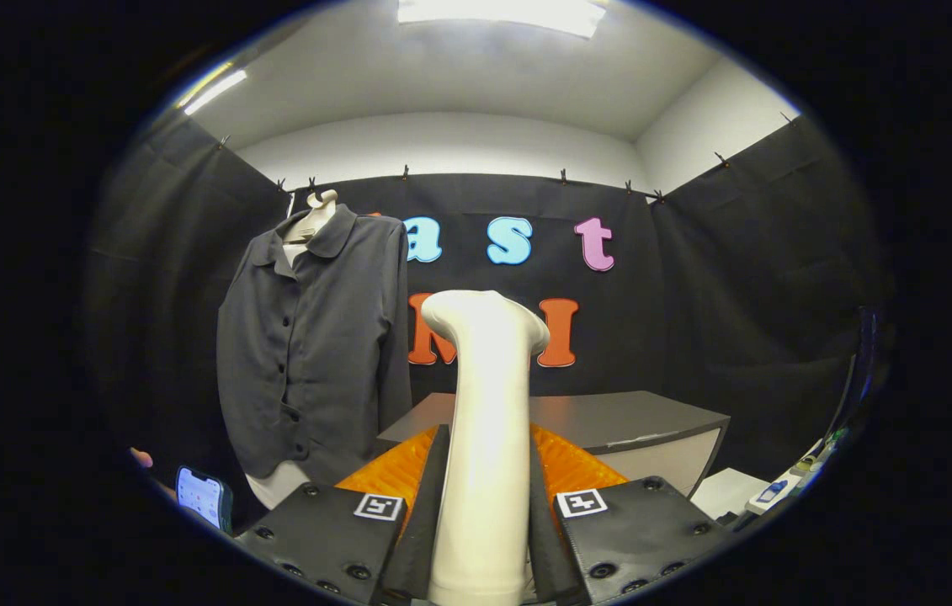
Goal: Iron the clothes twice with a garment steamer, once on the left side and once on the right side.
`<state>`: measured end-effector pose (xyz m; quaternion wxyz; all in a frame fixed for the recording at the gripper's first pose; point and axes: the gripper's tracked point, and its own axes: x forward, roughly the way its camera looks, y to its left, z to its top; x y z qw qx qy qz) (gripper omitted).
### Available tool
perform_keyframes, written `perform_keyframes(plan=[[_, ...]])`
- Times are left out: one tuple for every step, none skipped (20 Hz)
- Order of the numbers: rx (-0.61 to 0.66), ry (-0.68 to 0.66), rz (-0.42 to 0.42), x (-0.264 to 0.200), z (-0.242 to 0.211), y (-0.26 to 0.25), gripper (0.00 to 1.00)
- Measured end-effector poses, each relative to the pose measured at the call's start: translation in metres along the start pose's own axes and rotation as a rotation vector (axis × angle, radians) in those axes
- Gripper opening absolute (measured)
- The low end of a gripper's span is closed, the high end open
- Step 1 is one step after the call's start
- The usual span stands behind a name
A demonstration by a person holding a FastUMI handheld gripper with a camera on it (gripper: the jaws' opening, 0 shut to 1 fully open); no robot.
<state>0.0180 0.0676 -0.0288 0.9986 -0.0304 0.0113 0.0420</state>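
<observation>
A white garment steamer (486, 396) stands upright between my fingers, its flared head at the top. My gripper (486, 471) is shut on the steamer's handle, one finger pressing each side. A dark grey buttoned jacket (316, 337) hangs on a pale mannequin torso (313, 219), beyond the fingers and to their left. The steamer head is apart from the jacket, off its right sleeve.
A grey table (610, 421) stands behind the steamer. A hand holding a phone (204, 497) shows low on the left, below the jacket's hem. Small items lie on a white surface (770, 492) at the right.
</observation>
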Motion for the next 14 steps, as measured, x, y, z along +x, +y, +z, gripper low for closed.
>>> perform_keyframes(plan=[[0.002, 0.000, -0.001, -0.0002, -0.0007, 0.0002, 0.52], [0.006, 0.000, -0.002, -0.0012, -0.0002, -0.0002, 0.52], [0.010, -0.002, -0.003, -0.0013, -0.0003, 0.0001, 0.52], [0.011, -0.005, -0.004, -0.0019, 0.0013, -0.0008, 0.52], [0.011, -0.009, -0.004, -0.0016, 0.0021, -0.0007, 0.52], [0.010, -0.011, -0.005, -0.0027, 0.0027, -0.0012, 0.52], [0.011, -0.013, -0.007, -0.0025, 0.0026, -0.0014, 0.52], [0.013, -0.013, -0.007, -0.0025, 0.0024, -0.0011, 0.52], [0.013, -0.011, -0.007, -0.0028, 0.0013, -0.0008, 0.52], [0.012, -0.011, -0.006, -0.0037, 0.0007, -0.0001, 0.52], [0.010, -0.010, -0.005, -0.0036, 0.0003, 0.0006, 0.52], [0.009, -0.011, -0.003, -0.0038, 0.0001, 0.0019, 0.52], [0.008, -0.011, 0.000, -0.0031, -0.0006, 0.0034, 0.52], [0.008, -0.010, 0.003, -0.0037, -0.0002, 0.0040, 0.52]])
